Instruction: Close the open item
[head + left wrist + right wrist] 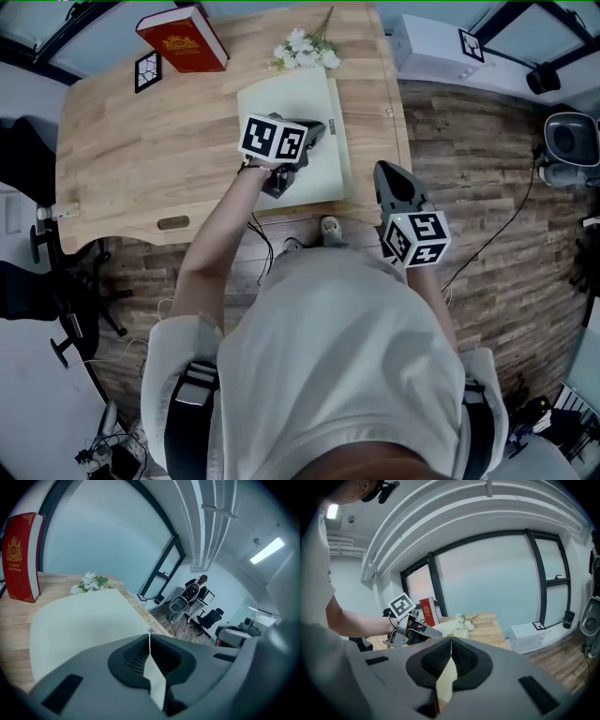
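left tool point(149, 635): jaws together, empty, tilted down | right tool point(451, 640): jaws together, empty, slightly down

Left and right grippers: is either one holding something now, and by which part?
Nothing is held. The left gripper has its jaws together and empty over the pale book; the right gripper is also shut and empty, beside the table.

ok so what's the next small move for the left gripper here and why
Probably lower the left gripper onto the pale book's cover and press it flat. Its jaws are together, empty, over that cover, and a second layer shows along the book's right edge, so it may not be fully shut.
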Action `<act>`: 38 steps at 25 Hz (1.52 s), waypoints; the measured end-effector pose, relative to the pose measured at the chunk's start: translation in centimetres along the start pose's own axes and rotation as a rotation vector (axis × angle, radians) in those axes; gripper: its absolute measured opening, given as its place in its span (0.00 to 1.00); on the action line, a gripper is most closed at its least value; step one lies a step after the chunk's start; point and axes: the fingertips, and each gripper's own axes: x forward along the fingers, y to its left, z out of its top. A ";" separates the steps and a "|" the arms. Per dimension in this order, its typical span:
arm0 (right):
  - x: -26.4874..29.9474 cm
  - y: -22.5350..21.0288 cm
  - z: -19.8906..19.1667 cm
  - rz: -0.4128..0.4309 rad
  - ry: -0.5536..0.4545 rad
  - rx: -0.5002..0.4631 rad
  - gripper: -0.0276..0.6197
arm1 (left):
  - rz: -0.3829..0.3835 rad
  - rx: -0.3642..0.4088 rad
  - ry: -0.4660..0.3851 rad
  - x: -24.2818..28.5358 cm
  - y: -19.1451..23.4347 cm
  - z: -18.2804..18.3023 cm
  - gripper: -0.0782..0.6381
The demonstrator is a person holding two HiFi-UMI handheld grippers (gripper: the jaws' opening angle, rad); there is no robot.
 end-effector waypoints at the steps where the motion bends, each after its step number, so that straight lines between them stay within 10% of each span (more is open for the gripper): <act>1: 0.0 -0.1 0.0 -0.001 0.000 0.001 0.07 | 0.002 0.001 0.008 0.3 0.1 -0.1 0.15; 38: 2.1 -3.7 0.4 0.009 0.028 0.015 0.07 | 0.058 0.073 0.203 6.4 1.1 -3.3 0.15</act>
